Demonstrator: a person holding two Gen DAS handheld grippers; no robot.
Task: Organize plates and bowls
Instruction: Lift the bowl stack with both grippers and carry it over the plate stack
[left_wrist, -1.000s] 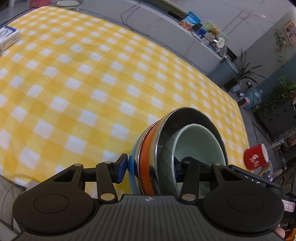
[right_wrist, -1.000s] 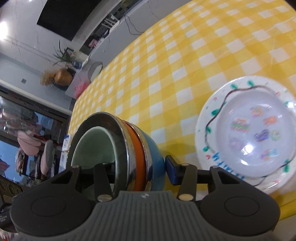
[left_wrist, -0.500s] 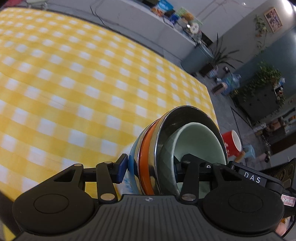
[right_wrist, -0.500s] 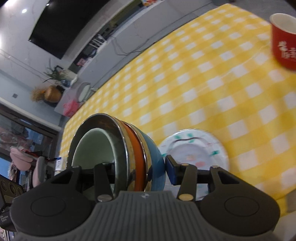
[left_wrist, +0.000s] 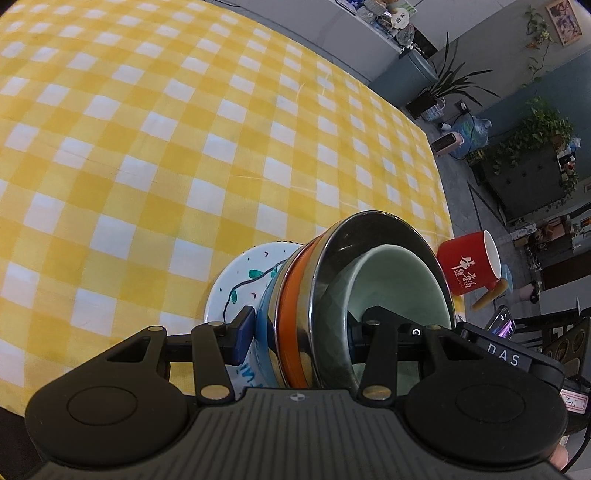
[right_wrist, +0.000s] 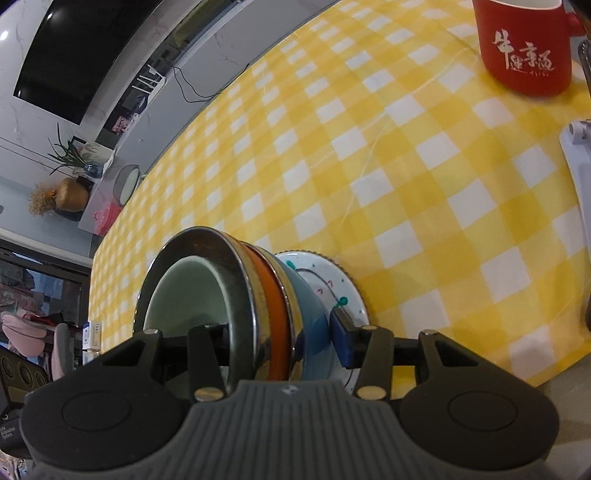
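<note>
Now, nested bowls (left_wrist: 354, 306) held over the plate (left_wrist: 236, 284), not yet set down.

Left to right: the left gripper (left_wrist: 301, 334) clamps one side of the stack, one finger on the blue outer wall, one inside the pale green bowl; the right gripper (right_wrist: 280, 341) clamps the other side the same way. The bowls are already nested: glossy green ceramic, shiny steel, orange, blue. The stack hangs just above the flat white plate with its drawn garland, on the soft yellow checked cloth (left_wrist: 147, 147). Lowering seems all that is left. A red mug (right_wrist: 524, 48) stands well apart.
</note>
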